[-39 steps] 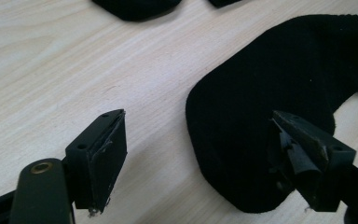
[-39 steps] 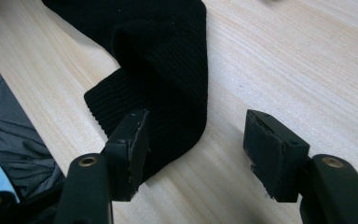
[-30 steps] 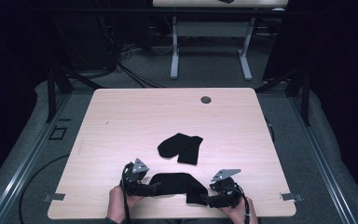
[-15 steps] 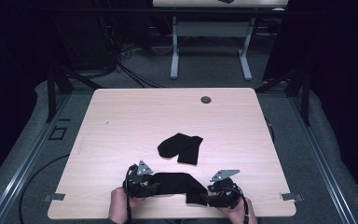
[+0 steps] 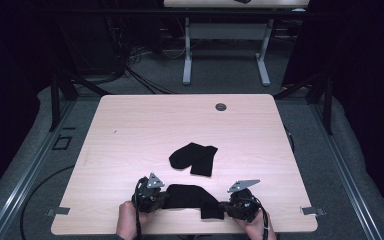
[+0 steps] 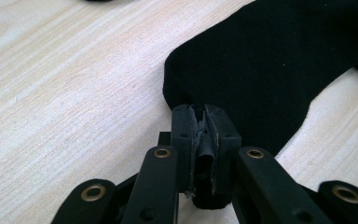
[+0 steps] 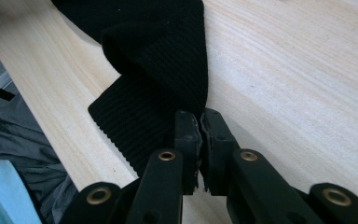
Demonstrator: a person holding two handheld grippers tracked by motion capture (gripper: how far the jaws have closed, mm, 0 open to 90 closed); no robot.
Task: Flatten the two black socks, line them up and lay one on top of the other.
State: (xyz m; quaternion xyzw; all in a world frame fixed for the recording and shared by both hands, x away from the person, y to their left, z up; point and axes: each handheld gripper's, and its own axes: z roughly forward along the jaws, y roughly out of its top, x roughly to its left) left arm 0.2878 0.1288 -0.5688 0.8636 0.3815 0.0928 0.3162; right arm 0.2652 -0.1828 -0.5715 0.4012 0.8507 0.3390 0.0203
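A black sock lies flat near the table's front edge. My left gripper is at its left end and my right gripper at its right end. In the left gripper view the jaws have just been closing and now pinch the sock's rounded edge. In the right gripper view the jaws have also just been closing and are shut on the sock's ribbed cuff. A second black sock lies folded in the middle of the table, apart from both grippers.
The light wooden table has a round cable grommet near its far edge. Another table's frame stands behind on the grey carpet. The front edge lies just below both hands.
Both pairs of jaws have closed onto the ends of the near sock. The hands have stayed where they were, and the second sock has not moved.
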